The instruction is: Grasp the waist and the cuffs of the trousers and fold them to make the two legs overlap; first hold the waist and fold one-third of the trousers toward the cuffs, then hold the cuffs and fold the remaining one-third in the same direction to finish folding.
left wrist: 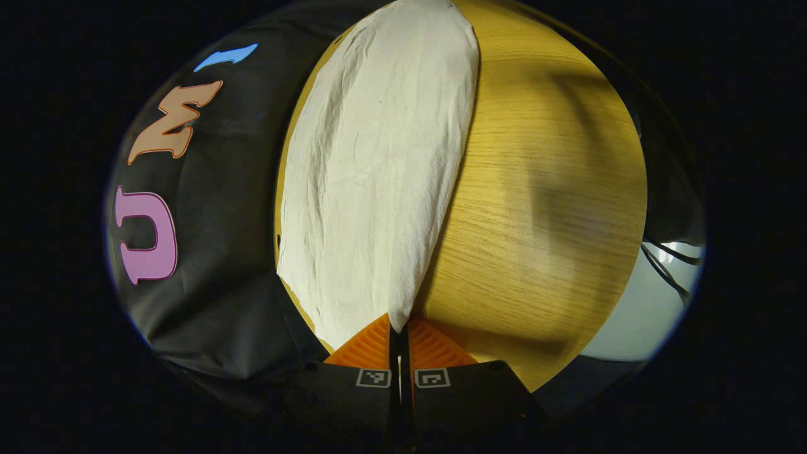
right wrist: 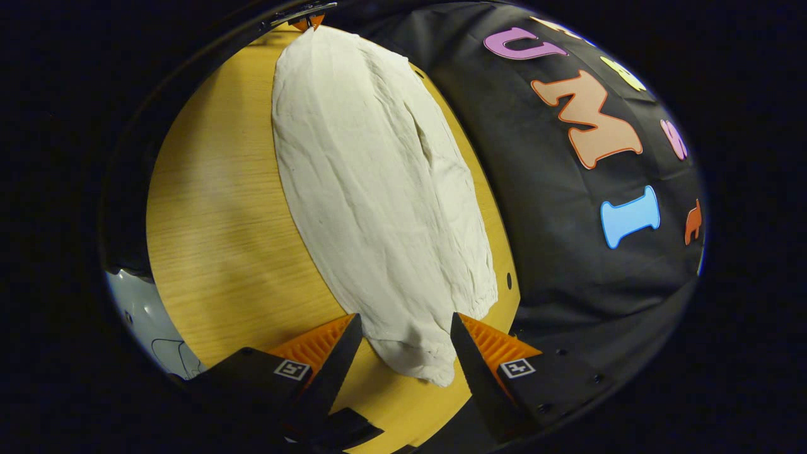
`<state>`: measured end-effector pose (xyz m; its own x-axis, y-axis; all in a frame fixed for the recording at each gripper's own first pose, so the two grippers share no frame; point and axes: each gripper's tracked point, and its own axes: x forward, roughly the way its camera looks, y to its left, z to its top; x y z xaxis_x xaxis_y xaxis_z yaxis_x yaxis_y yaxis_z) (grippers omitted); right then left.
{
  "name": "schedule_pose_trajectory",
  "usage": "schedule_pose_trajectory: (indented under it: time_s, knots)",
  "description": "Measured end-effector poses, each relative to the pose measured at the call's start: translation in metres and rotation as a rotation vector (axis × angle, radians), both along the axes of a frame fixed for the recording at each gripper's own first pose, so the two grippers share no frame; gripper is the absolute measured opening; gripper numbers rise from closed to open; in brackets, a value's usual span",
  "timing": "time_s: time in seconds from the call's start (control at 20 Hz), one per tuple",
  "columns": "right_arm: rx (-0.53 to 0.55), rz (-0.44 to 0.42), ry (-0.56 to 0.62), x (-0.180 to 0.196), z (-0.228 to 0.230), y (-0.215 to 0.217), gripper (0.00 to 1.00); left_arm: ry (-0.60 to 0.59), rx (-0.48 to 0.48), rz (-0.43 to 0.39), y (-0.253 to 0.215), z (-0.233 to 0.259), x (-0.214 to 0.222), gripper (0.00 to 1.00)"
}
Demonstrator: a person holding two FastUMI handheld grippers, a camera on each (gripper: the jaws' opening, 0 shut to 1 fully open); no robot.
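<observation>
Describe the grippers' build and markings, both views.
Left gripper: two ribbed wedge-shaped fingers on black blocky mounts, each with a small square black-and-white marker tag. Right gripper: same ribbed wedge fingers, black mounts, one square tag per side.

Right gripper [right wrist: 403, 334] jaws spread wide, straddling trousers [right wrist: 378, 189] end on table [right wrist: 214, 227].
</observation>
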<state>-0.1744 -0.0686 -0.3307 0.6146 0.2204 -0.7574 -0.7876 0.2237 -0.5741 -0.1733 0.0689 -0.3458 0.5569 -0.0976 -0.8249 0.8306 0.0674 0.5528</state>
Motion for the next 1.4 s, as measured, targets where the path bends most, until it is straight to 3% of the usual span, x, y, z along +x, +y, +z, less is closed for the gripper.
schedule_pose_trajectory:
  time_s: [0.1, 0.35, 0.45, 0.6, 1.05, 1.4]
  knots:
    - [-0.023, 0.016, 0.01, -0.001, -0.005, 0.002, 0.87, -0.002, 0.001, 0.002, 0.0, 0.0, 0.0, 0.0]
    - [-0.077, 0.055, 0.018, -0.012, -0.016, 0.004, 0.18, -0.002, -0.002, 0.012, 0.0, 0.0, 0.001, 0.0]
    - [-0.055, 0.007, 0.036, -0.011, -0.018, 0.001, 0.2, -0.005, -0.008, 0.02, -0.001, 0.0, 0.002, 0.0]
    - [-0.047, -0.024, -0.003, 0.001, -0.006, 0.001, 0.07, -0.013, -0.033, 0.055, -0.004, 0.002, 0.005, 0.0]
    - [0.024, -0.127, -0.143, 0.052, 0.049, 0.007, 0.09, -0.155, -0.068, 0.119, -0.011, 0.051, 0.068, 0.0]
    - [0.111, -0.142, -0.224, 0.098, 0.08, 0.016, 0.09, -0.23, -0.044, 0.201, -0.001, 0.078, 0.111, 0.0]
